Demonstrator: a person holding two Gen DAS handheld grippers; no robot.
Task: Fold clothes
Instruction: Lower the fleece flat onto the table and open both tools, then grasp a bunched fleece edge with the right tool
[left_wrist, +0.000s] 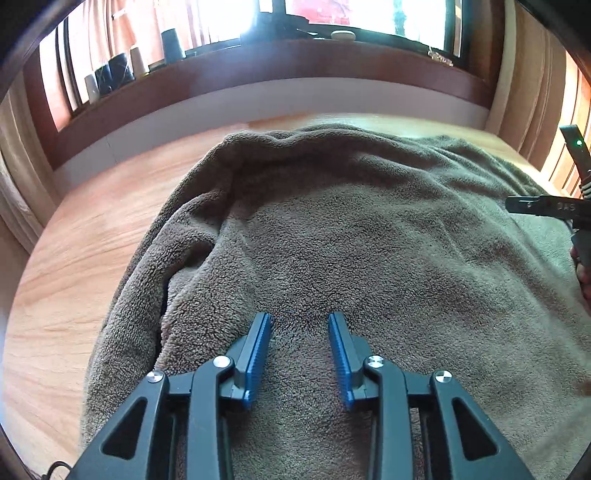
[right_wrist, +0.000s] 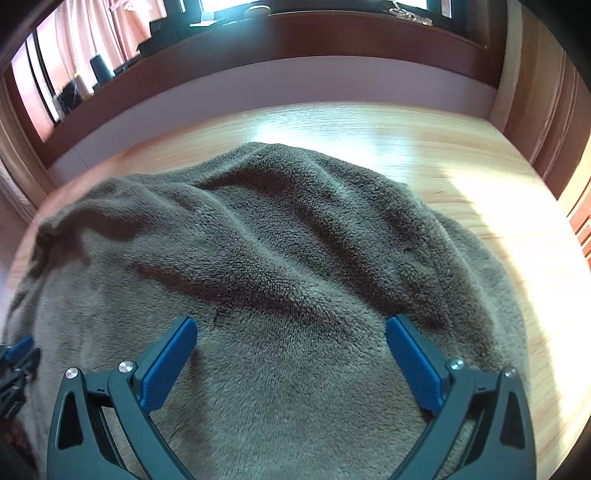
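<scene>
A brown fleece garment (left_wrist: 351, 236) lies spread over the wooden table, with a rolled fold along its left edge. My left gripper (left_wrist: 300, 319) hovers just over the fleece, its blue pads a narrow gap apart with nothing pinched between them. In the right wrist view the same fleece garment (right_wrist: 280, 258) shows long ridges running toward the far edge. My right gripper (right_wrist: 291, 325) stands wide open above it, both pads clear of the cloth. The right gripper's body shows at the right edge of the left wrist view, with part of a hand.
The wooden table (left_wrist: 74, 266) shows bare on the left, and table (right_wrist: 498, 206) also on the right and behind the garment. A dark window ledge (left_wrist: 258, 62) with thread cones (left_wrist: 110, 72) runs along the back. Wooden panels flank both sides.
</scene>
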